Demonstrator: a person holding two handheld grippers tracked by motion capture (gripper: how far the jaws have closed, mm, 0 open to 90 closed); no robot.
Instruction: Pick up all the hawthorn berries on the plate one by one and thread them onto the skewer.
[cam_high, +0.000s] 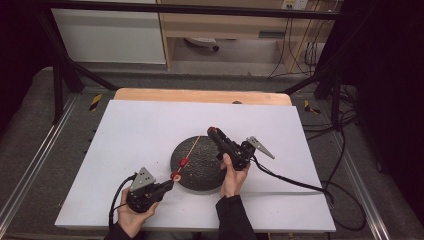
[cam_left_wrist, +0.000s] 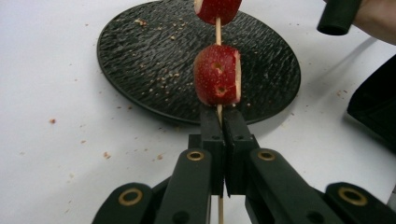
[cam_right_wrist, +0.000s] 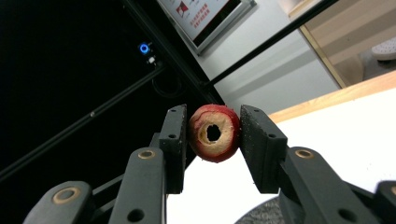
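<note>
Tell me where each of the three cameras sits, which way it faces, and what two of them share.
High view: above the person's side, looking forward and down on the white table; both forearms, left hand-held gripper and right hand-held gripper show.
Left gripper view: rides the left gripper, looking along shut jaws at the skewer over the black plate.
Right gripper view: rides the right gripper, tilted upward; jaws clamp a red fruit piece.
Shared: high and left gripper views show the plate and skewer.

You get even, bright light from overhead on the white table (cam_high: 150, 125), soft shadows beside the black plate (cam_high: 200, 162), dark surroundings, and slightly soft, grainy pictures throughout.
</note>
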